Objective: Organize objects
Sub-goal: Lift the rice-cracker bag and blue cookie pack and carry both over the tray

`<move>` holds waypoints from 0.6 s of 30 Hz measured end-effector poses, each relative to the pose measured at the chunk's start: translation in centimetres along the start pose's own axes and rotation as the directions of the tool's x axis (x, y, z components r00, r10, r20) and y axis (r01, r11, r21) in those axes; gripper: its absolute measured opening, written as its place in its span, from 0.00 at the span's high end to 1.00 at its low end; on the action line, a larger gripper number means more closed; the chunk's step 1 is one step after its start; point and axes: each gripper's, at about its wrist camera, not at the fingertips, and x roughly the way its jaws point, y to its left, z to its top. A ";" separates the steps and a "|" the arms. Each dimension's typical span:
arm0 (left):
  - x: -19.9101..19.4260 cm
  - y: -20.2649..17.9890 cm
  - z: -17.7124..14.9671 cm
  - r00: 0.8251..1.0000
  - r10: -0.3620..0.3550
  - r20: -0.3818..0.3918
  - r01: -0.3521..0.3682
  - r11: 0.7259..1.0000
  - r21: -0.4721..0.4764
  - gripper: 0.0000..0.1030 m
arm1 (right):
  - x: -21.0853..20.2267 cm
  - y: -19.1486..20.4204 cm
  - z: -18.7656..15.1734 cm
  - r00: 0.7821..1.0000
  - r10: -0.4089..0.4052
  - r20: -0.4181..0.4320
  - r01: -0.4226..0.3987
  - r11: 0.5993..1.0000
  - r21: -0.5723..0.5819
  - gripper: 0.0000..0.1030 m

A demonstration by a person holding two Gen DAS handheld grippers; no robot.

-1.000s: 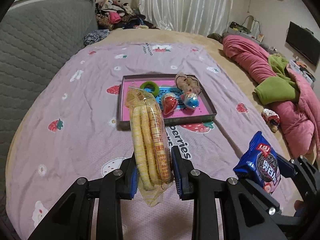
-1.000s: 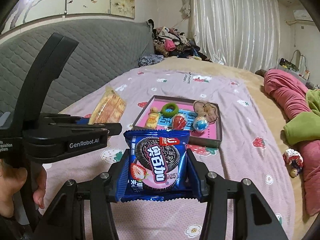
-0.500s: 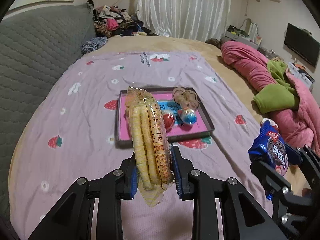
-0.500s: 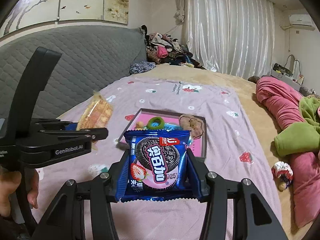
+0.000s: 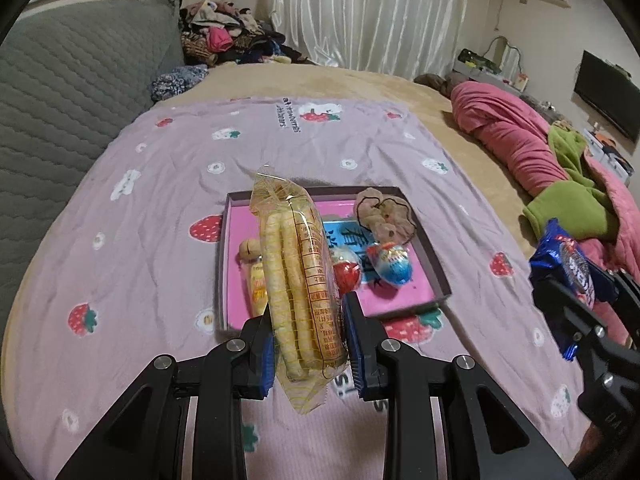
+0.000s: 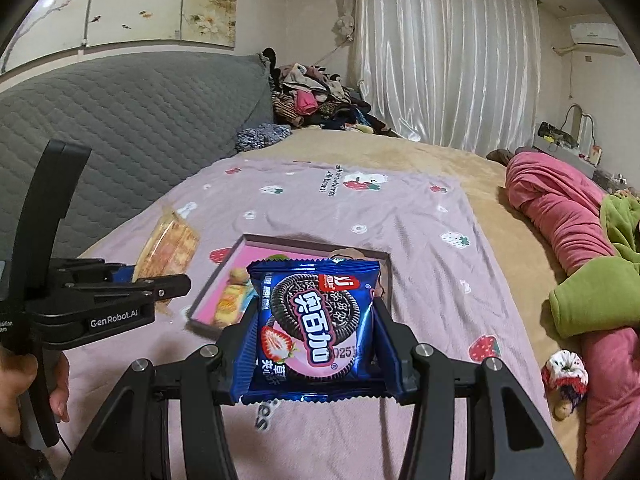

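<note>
My left gripper (image 5: 310, 342) is shut on a clear yellow pack of wafer sticks (image 5: 298, 276), held upright above the bed just short of the pink tray (image 5: 434, 276). The tray holds a brown scrunchie (image 5: 386, 216), a red egg (image 5: 346, 274), a blue egg (image 5: 394, 266) and a small yellow bottle (image 5: 256, 280). My right gripper (image 6: 316, 330) is shut on a blue cookie packet (image 6: 316, 328), held in the air in front of the tray (image 6: 224, 276). The left gripper (image 6: 120, 292) with its wafer pack (image 6: 168, 246) shows at the left there.
A purple strawberry blanket (image 5: 140, 220) covers the bed. A grey quilted headboard (image 5: 60, 92) stands at the left. Pink and green bedding (image 5: 560, 184) is heaped at the right, and a small knitted toy (image 6: 564, 376) lies near it. Clothes (image 5: 224, 40) are piled at the back.
Both grippers have risen and pulled back from the tray with their packs still held. The tray now sits lower and farther in both views.
</note>
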 end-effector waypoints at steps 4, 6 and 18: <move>2.8 0.3 0.7 1.000 -0.007 -0.018 0.007 1.000 -0.001 0.71 | 2.4 -1.0 0.2 1.000 -0.008 -0.008 0.008 1.000 0.006 0.50; 4.1 0.4 1.0 1.000 -0.009 -0.025 0.009 1.000 -0.003 0.71 | 3.7 -1.6 0.0 1.000 -0.012 -0.017 0.012 1.000 0.011 0.50; 11.9 1.3 0.3 0.996 -0.008 -0.084 0.007 1.000 -0.014 0.71 | 11.6 -2.8 -2.4 0.996 0.003 -0.093 0.000 0.999 0.032 0.50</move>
